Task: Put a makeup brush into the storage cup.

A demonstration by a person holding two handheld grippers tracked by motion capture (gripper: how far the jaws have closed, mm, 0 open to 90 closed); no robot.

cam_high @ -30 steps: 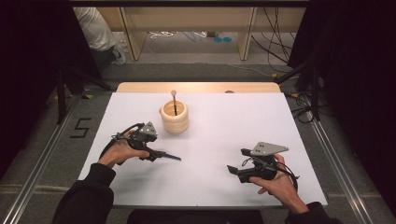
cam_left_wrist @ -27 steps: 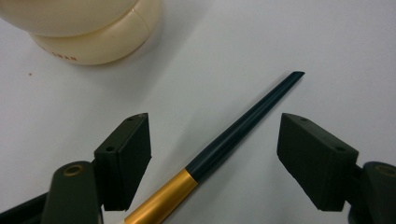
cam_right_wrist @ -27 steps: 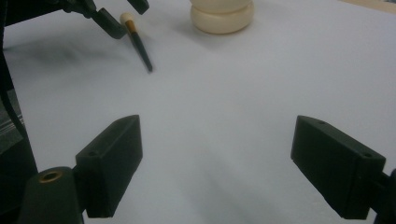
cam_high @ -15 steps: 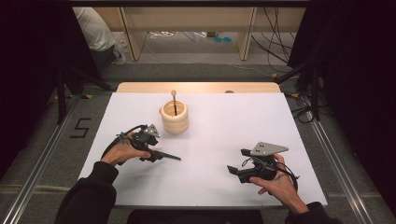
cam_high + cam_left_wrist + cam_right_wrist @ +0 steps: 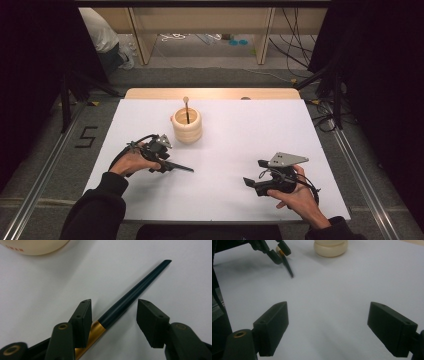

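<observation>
A dark blue pen (image 5: 132,296) with a gold band lies on the white table (image 5: 240,135). My left gripper (image 5: 113,302) is low over it and open. The pen runs between the jaws, close to the left one, with a gap on the right. From the high view, the left gripper (image 5: 165,161) sits left of centre and the pen (image 5: 179,168) points right from it. My right gripper (image 5: 255,173) rests at the front right, open with nothing between its jaws (image 5: 328,306). It faces the left gripper (image 5: 275,250) and the pen (image 5: 288,267).
A round beige wooden pot (image 5: 187,126) stands behind the left gripper with a thin round-topped stick (image 5: 186,107) upright in it. It is also seen in the right gripper view as the pot (image 5: 330,247). A wooden strip (image 5: 210,93) borders the far table edge.
The left hand and its gripper have edged slightly to the right. The pen and the right gripper stay where they were.
</observation>
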